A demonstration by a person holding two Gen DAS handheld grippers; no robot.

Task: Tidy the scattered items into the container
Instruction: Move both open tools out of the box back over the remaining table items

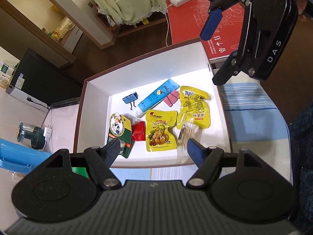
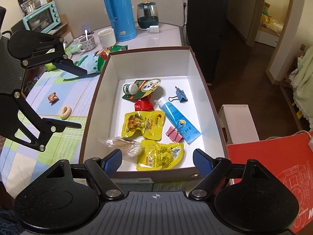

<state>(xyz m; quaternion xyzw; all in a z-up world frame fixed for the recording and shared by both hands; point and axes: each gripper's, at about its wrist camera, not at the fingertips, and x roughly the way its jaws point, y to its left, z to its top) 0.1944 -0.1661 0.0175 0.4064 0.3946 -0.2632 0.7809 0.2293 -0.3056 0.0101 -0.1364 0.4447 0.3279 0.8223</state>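
Both wrist views look steeply down, near, from opposite sides into the same box (image 1: 97,105) (image 2: 152,62).

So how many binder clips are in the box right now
2. A blue binder clip lies near the box's far end; a pink binder clip lies touching the blue tube. More could hide under the packets.
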